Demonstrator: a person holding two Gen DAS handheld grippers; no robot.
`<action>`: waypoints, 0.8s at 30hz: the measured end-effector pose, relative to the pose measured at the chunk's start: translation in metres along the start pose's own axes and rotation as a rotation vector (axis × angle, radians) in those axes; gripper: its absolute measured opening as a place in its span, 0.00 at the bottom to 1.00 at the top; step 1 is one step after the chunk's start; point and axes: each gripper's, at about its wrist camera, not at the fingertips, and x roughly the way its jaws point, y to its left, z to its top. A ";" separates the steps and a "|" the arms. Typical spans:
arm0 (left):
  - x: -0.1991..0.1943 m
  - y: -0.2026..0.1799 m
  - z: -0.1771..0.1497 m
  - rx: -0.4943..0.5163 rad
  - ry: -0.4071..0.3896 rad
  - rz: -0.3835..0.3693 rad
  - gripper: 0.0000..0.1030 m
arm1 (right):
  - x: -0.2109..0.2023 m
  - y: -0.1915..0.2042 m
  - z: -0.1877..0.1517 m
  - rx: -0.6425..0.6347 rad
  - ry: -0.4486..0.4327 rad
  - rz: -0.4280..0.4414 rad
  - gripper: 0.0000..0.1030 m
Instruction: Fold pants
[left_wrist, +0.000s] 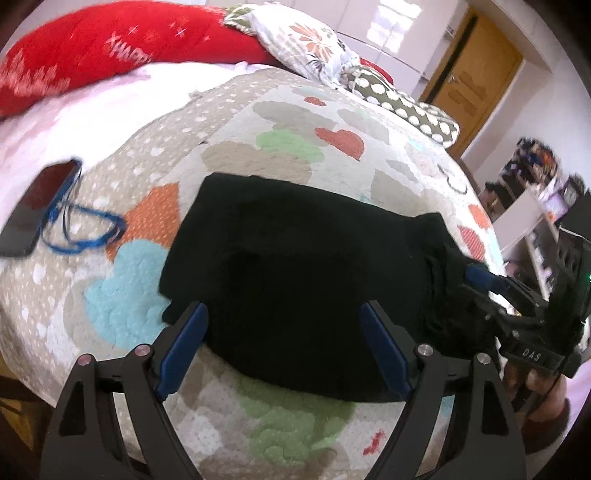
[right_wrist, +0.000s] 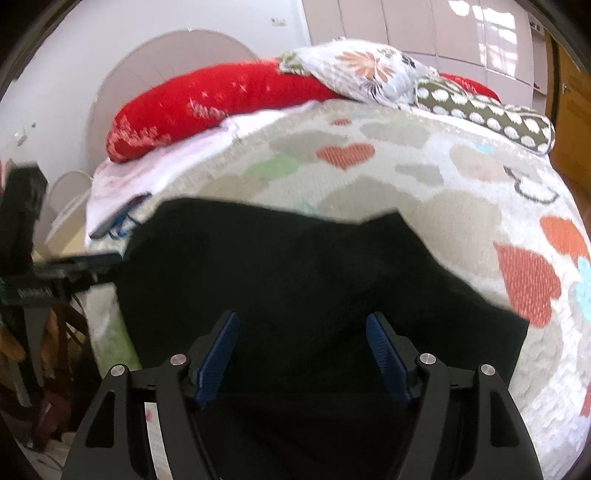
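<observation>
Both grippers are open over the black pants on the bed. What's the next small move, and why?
Probably lower the right gripper and close on the near edge of the pants: both grippers are open and grasp nothing, and the pants look only partly folded, bunched by the right gripper.

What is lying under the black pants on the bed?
The black pants lie on a quilt printed with hearts. The part of the quilt beneath them is covered, so anything there is hidden.

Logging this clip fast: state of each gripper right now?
Left gripper: open, holding nothing, over the black pants.
Right gripper: open, holding nothing, also over the pants.
</observation>
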 end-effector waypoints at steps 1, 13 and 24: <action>-0.003 0.006 -0.002 -0.027 0.000 -0.029 0.82 | 0.000 0.002 0.005 -0.003 -0.008 0.016 0.75; -0.005 0.048 -0.021 -0.223 0.016 -0.139 0.84 | 0.055 0.065 0.059 -0.139 0.044 0.181 0.80; 0.018 0.044 -0.021 -0.267 0.016 -0.178 0.87 | 0.131 0.119 0.102 -0.312 0.168 0.201 0.82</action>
